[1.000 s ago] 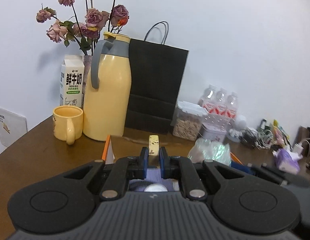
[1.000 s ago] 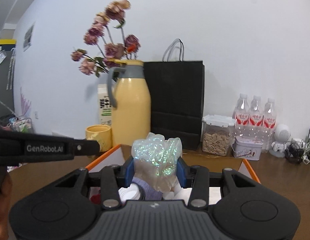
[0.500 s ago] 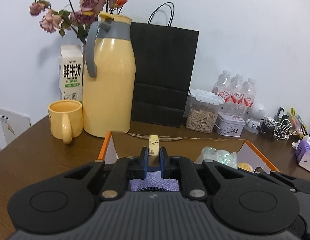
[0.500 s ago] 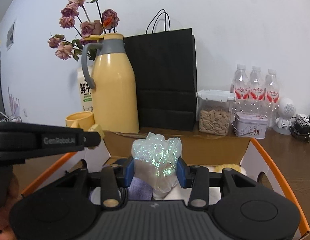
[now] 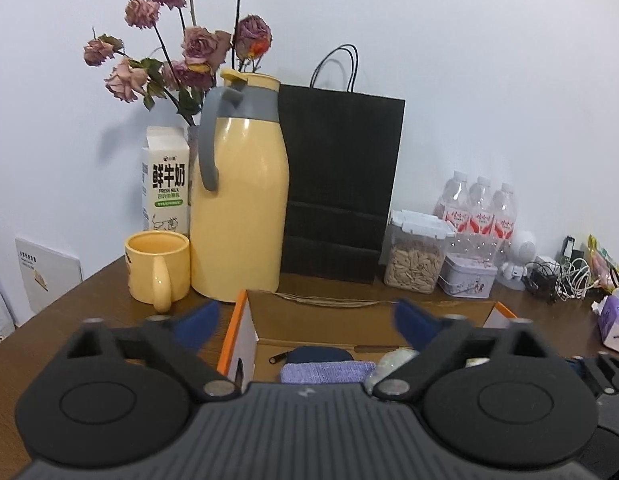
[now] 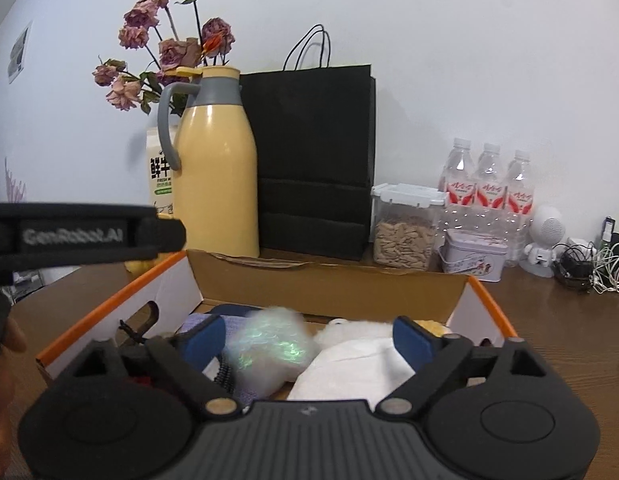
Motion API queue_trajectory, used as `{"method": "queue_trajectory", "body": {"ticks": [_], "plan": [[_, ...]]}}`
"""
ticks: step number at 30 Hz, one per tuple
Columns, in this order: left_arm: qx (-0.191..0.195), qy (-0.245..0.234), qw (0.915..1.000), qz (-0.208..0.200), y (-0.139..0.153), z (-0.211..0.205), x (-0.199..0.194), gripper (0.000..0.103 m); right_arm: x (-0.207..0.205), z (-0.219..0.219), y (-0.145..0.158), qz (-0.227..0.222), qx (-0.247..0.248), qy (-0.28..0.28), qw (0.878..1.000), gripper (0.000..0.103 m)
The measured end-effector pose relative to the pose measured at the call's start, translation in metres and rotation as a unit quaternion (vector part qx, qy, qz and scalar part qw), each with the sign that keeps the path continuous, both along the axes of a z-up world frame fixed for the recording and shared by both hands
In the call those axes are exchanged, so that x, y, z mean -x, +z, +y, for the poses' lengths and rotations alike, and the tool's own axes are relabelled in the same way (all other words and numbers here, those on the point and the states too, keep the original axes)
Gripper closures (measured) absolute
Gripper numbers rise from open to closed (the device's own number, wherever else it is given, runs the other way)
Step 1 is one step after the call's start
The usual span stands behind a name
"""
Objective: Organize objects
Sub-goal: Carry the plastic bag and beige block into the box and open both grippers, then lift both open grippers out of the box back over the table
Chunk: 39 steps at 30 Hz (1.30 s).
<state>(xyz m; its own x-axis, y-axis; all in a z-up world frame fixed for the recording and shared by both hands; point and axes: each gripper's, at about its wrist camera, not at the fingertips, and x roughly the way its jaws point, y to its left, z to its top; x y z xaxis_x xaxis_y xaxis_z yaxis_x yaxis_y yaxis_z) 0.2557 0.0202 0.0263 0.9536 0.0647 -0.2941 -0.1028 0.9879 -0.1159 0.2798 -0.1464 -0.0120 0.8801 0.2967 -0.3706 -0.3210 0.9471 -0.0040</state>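
White wall behind, brown counter (image 6: 569, 340) underneath, open room mostly on the near right.

Cardboard box (image 6: 329, 284), orange-edged, sits open-topped in front of both grippers, flaps up at left, right and back. Back flap is just in front of the yellow thermos (image 5: 239, 216) and black paper bag (image 5: 337, 184).

Left gripper (image 5: 305, 320): jaws opening, spread wide, nothing between the pads. Left pad is over the counter outside the box's left wall, right pad over the box. Below it inside: purple cloth (image 5: 325, 372) and a dark blue pouch (image 5: 319, 354).

Right gripper (image 6: 309, 338): jaws opening, spread wide. Iridescent plastic wad (image 6: 269, 350) lies between the pads, blurred, touching neither; it rests in the box against a white cloth (image 6: 357, 364).

Left gripper's arm (image 6: 77, 236) crosses the left side of the right wrist view, over the box's left wall.

Clutter along the back edge: yellow mug (image 5: 157, 268), milk carton (image 5: 165, 184), dried roses (image 5: 189, 52), seed jar (image 6: 405, 232), tin (image 6: 473, 256), three water bottles (image 6: 489, 184), small white robot figure (image 6: 547, 240), cable tangle (image 6: 593, 264). Tissue pack (image 5: 615, 316) at far right.
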Motion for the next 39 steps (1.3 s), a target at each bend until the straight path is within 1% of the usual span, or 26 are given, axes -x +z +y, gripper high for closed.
{"method": "queue_trajectory", "body": {"ticks": [5, 18, 27, 33, 39], "plan": [[-0.006, 0.001, 1.0000, 0.000, 0.001, -0.003, 0.002, 0.000, 0.003, -0.006, 0.001, 0.003, 0.002, -0.007, 1.000, 0.000], [-0.013, -0.009, 0.9999, -0.004, 0.002, -0.007, 0.019, 0.000, 0.024, -0.010, 0.008, -0.022, 0.011, 0.004, 1.000, 0.000], [-0.021, -0.021, 0.9996, 0.005, 0.004, -0.006, 0.050, 0.000, 0.049, -0.018, 0.012, -0.029, 0.021, 0.024, 0.999, 0.000], [-0.036, -0.037, 0.9983, 0.027, 0.000, -0.003, 0.070, 0.000, 0.067, -0.028, 0.012, -0.019, 0.024, 0.043, 0.999, 0.000], [-0.054, -0.031, 0.9961, 0.063, -0.014, 0.011, 0.088, 0.000, 0.084, -0.033, -0.001, 0.008, 0.034, 0.063, 0.997, 0.001]]}}
